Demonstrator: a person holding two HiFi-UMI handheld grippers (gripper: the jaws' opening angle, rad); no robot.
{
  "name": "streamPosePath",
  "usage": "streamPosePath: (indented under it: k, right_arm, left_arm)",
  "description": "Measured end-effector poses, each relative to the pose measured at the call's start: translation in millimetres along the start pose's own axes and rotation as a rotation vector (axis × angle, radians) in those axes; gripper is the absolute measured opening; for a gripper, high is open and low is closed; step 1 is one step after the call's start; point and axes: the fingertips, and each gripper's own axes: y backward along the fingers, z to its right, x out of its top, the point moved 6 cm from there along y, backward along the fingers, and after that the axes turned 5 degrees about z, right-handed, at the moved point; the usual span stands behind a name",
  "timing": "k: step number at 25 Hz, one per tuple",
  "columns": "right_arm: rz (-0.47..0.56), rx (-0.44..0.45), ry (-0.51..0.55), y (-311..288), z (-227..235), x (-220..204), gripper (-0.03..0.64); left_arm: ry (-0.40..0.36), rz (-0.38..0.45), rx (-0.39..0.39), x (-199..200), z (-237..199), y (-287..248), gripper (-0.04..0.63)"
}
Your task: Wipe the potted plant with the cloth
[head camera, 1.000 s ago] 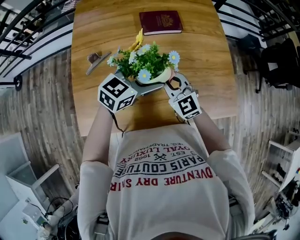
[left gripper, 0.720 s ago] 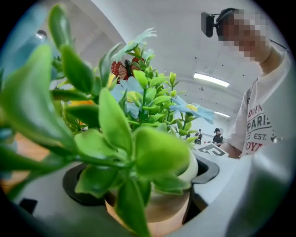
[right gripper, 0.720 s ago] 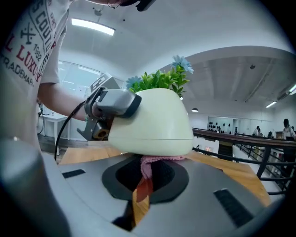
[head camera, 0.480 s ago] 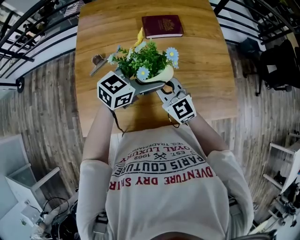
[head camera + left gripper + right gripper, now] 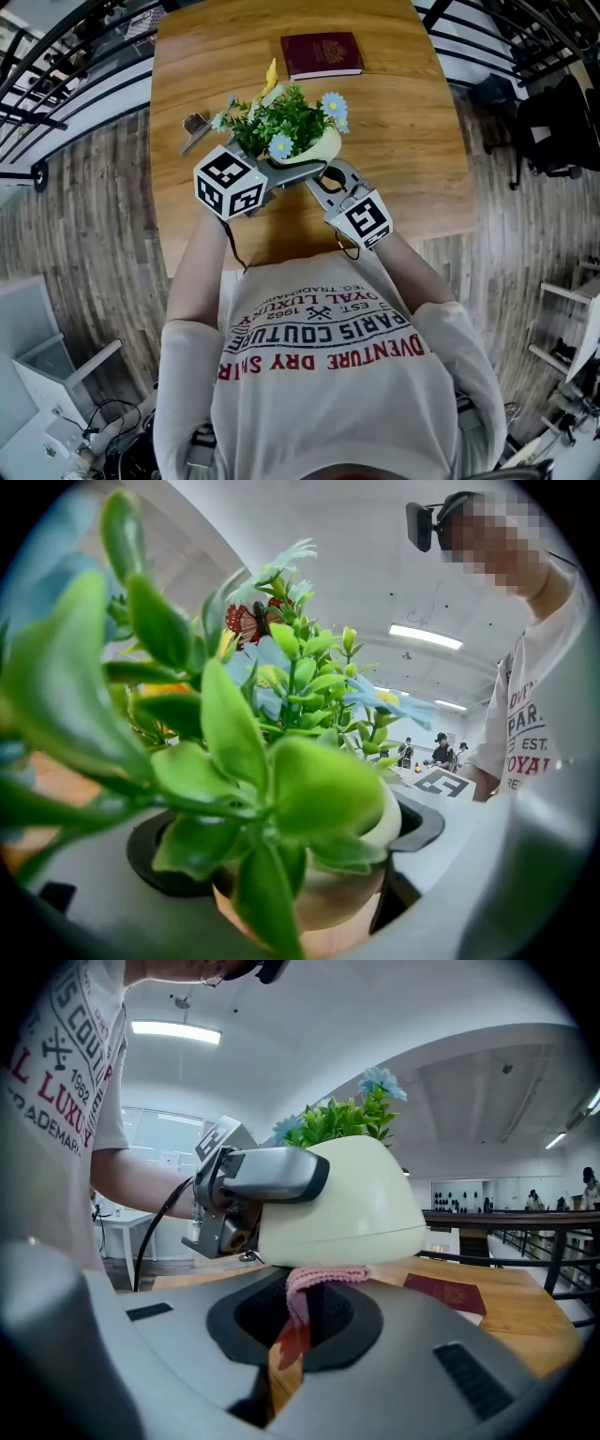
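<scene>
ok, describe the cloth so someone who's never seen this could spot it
Over the wooden table, find the potted plant, cream pot, gripped by the left gripper. The right gripper meets that pot's wall. The cloth is the small pink knit strip pinched in its jaws, the only pink thing there.

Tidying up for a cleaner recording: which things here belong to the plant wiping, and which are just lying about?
In use: potted plant, held by left gripper; pink cloth, in right gripper.
Lying about: red book; small metal object.
</scene>
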Motion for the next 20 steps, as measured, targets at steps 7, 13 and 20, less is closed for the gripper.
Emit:
streamPosePath:
  k: [7, 13, 20]
  right_arm:
    - [-0.043, -0.059, -0.009, 17, 22, -15, 0.035]
    - [-0.062, -0.083, 0.017, 21, 39, -17, 0.035]
    - [-0.09, -0.161, -0.013, 29, 66, -32, 0.035]
  left_arm:
    - [-0.014, -0.041, 0.022, -12, -11, 4, 0.531]
    - [-0.009, -0.056, 0.023, -23, -16, 3, 0.529]
    - [-0.051, -0.044, 0.041, -35, -17, -8, 0.531]
